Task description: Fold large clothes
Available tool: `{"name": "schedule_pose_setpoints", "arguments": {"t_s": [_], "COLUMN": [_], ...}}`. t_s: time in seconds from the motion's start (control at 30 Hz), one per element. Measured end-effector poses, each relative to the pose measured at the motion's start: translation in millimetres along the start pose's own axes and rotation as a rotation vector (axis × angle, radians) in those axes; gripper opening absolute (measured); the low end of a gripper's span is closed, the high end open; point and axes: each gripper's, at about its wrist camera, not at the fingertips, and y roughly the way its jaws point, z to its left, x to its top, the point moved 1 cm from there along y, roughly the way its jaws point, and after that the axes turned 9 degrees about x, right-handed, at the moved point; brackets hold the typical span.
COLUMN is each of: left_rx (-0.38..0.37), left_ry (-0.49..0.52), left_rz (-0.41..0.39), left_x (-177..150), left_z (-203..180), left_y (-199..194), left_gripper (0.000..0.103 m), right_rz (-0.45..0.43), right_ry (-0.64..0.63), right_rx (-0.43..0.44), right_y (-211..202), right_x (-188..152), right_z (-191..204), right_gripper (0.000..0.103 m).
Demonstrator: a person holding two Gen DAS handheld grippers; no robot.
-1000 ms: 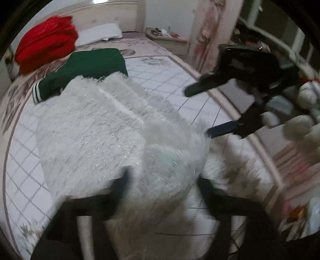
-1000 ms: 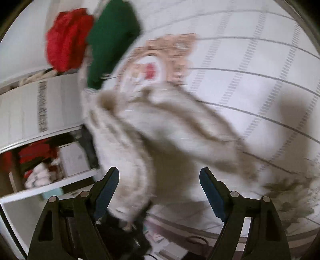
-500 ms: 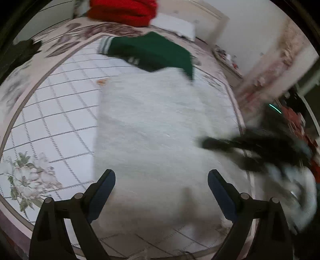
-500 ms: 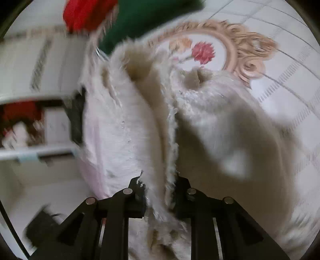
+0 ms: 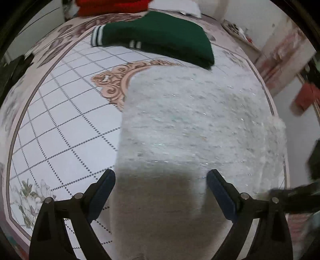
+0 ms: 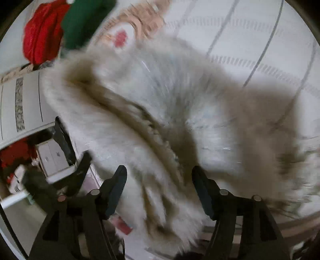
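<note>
1. A large fluffy white garment lies spread on a bed, over a bedspread printed with a grid and floral scrolls.
2. The left claw hovers over the near edge of the garment, its jaws spread wide and gripping nothing.
3. The right claw is also released, jaws apart above a rumpled fold of the white garment; this view is heavily blurred, so whether the tips brush the pile is hard to say.
4. Beyond the white piece, a folded green garment touches its far edge, with a red garment farther back.
5. The white piece looks thick, soft and floppy, probably light for its bulk. Its long pile may slip, so a deep pinch through the whole edge or a corner seems the safest hold.
</note>
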Motion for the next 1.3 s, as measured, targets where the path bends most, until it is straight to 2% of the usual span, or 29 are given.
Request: {"name": "schedule_pose_setpoints", "arguments": {"t_s": [0.1,0.2,0.27,0.3,0.4,0.47,0.53,0.57,0.6,0.63,0.67,0.73,0.8,0.83,0.9,0.93,0.97,1.0,1.03,1.07,1.13,1.23,1.3], "left_rx": [-0.004,-0.012,-0.028,-0.021,-0.014,-0.012,0.036,0.058,0.085,0.101,0.115,0.137,0.109,0.102,0.047,0.015,-0.005,-0.042,-0.063,-0.073,-0.118,-0.208,-0.263], "left_ry": [0.006,-0.047,-0.110,-0.135,-0.255,-0.280,-0.257,-0.236,-0.211,-0.187,-0.156,-0.129,-0.125,-0.125,-0.125,-0.125,-0.124,-0.123,-0.120,-0.116,-0.105,-0.099,-0.117], "left_rz": [-0.007,-0.080,-0.151,-0.174,-0.318,-0.363,-0.317,-0.291,-0.261,-0.236,-0.204,-0.145,-0.082,-0.061,-0.017,-0.006,0.001,0.012,0.020,0.027,0.055,0.125,0.157], "left_x": [0.7,3.6,8.8,11.7,18.6,25.6,36.3,39.4,42.1,41.4,40.1,32.9,18.5,12.8,4.0,0.5,-2.1,-5.0,-6.6,-7.3,-8.1,-6.5,-4.3], "left_z": [-5.7,1.0,13.5,18.5,47.5,59.3,67.4,68.2,68.1,67.1,65.7,64.3,66.7,67.5,67.8,68.4,68.0,69.5,70.3,69.1,66.9,59.1,55.4], "left_y": [-5.9,-29.3,-47.9,-53.6,-85.4,-91.2,-81.4,-73.8,-64.8,-58.4,-48.5,-31.6,-20.2,-17.5,-14.7,-15.2,-15.7,-14.9,-13.4,-14.4,-6.4,14.8,28.3], "left_gripper": [0.094,0.094,0.094,0.094,0.094,0.094,0.094,0.094,0.094,0.094,0.094,0.094,0.094,0.094,0.094,0.094,0.094,0.094,0.094,0.094,0.094,0.094,0.094], "right_rz": [-0.091,-0.139,-0.117,-0.113,-0.083,-0.058,0.001,0.037,0.060,0.078,0.076,0.064,0.089,0.113,0.140,0.139,0.124,0.075,0.028,-0.025,-0.043,0.012,0.043], "right_ry": [-0.099,-0.185,-0.225,-0.231,-0.258,-0.306,-0.344,-0.340,-0.329,-0.324,-0.326,-0.299,-0.285,-0.270,-0.228,-0.204,-0.197,-0.198,-0.204,-0.226,-0.234,-0.190,-0.229], "right_rx": [-0.077,-0.116,-0.065,-0.062,-0.046,-0.059,-0.122,-0.162,-0.199,-0.275,-0.315,-0.313,-0.331,-0.316,-0.224,-0.150,-0.112,-0.075,-0.077,-0.095,-0.109,-0.047,-0.038], "right_y": [-36.4,-41.8,-40.1,-30.2,-13.2,3.4,34.0,58.7,68.5,84.5,93.6,101.7,102.3,96.8,75.8,55.2,46.3,22.0,4.5,-15.3,-23.5,1.4,21.4], "right_x": [0.4,13.9,21.9,24.9,27.0,23.5,18.7,15.4,14.5,17.2,20.3,28.8,32.8,32.4,30.0,26.6,27.0,24.1,22.3,20.5,22.5,35.9,43.6], "right_z": [22.2,52.5,67.1,78.8,108.6,118.0,114.3,105.7,97.1,84.5,75.1,65.6,71.1,74.0,76.4,74.3,69.5,63.8,58.0,46.4,25.5,-16.3,-31.9], "right_gripper": [0.074,0.074,0.073,0.073,0.070,0.070,0.070,0.065,0.060,0.046,0.043,0.043,0.043,0.045,0.050,0.061,0.081,0.091,0.100,0.101,0.102,0.103,0.103]}}
